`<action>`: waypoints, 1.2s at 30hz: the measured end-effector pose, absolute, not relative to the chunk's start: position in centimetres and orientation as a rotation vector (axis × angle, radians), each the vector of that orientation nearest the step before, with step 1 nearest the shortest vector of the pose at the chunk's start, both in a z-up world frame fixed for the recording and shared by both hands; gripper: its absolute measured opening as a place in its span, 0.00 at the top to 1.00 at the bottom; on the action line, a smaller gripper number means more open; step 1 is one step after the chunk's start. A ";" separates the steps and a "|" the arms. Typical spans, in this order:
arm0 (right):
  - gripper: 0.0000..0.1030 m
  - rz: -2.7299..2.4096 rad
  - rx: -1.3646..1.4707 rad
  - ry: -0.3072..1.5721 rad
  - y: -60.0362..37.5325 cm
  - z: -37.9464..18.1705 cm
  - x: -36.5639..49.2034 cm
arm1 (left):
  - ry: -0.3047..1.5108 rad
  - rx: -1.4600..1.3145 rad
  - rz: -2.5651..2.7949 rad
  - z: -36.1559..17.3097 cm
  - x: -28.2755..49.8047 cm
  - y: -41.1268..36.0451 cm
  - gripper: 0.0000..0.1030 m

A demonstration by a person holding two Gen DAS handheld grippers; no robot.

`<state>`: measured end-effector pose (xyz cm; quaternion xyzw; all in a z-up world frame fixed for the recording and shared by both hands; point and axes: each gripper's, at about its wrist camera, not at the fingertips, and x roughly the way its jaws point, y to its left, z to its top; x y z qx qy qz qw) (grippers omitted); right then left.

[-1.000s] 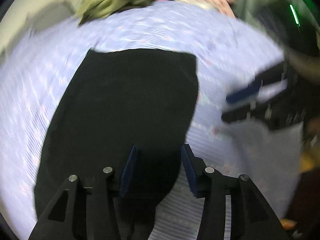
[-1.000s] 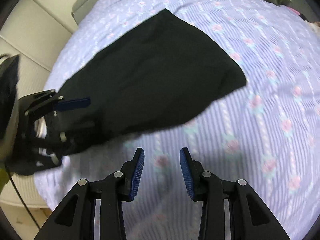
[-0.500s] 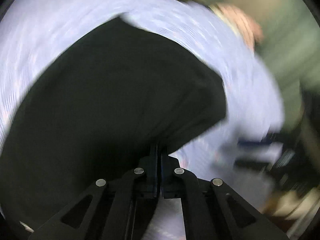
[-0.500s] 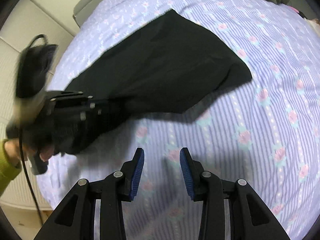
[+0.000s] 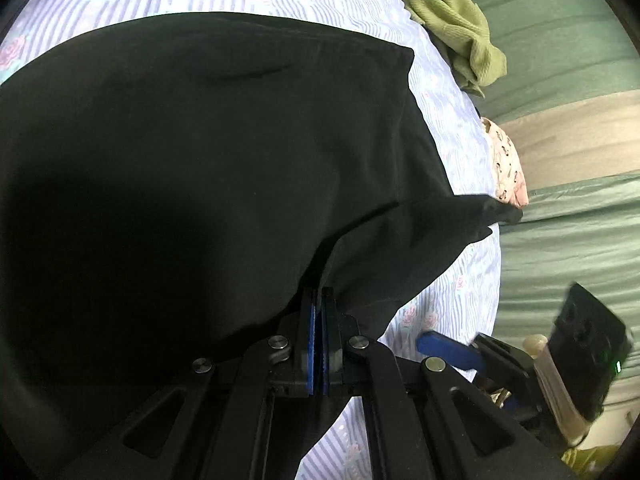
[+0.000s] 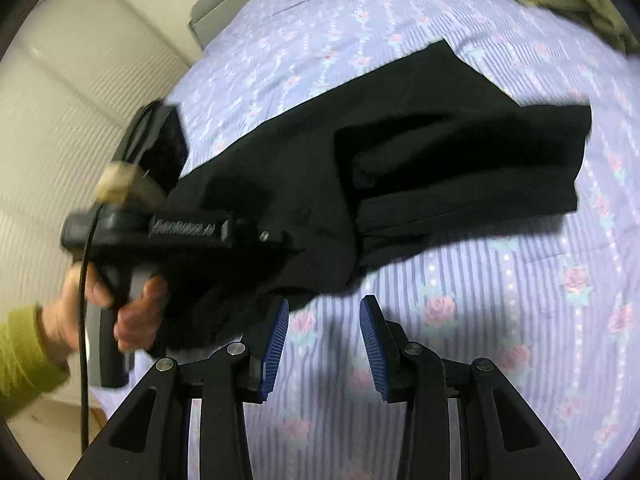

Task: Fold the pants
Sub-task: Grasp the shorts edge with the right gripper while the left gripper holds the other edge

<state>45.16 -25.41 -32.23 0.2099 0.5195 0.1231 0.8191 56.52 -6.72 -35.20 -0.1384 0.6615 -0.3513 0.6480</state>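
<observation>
Black pants (image 5: 192, 168) on a bed, one gripper gripping, one standing empty.

Pants are lying partly folded across the striped floral bedsheet (image 6: 500, 340), near edge lifted and draping. Left gripper (image 5: 319, 320) is clamping a fold of the pants, blue pads pressed together on the cloth; a hand (image 6: 116, 304) in a green sleeve (image 6: 24, 360) is gripping its handle. Right gripper (image 6: 324, 344) is hovering over bare sheet just beside the pants' edge, jaws partly apart, holding nothing. A green garment (image 5: 452, 20) and a pink patterned cloth (image 5: 506, 164) are sitting at the bed's far side.
</observation>
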 end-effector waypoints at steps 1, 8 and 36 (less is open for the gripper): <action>0.62 0.259 0.497 1.116 -25.8 -32.8 45.7 | 1.506 -0.314 -0.801 -35.3 56.7 -6.6 0.96; 0.62 0.235 0.580 1.117 -25.8 -34.3 48.5 | 1.520 -0.350 -0.817 -36.2 57.8 -6.2 0.94; 0.99 -0.082 0.767 1.286 -28.8 -34.5 36.1 | 1.322 0.344 -0.751 -34.6 48.4 -15.1 0.41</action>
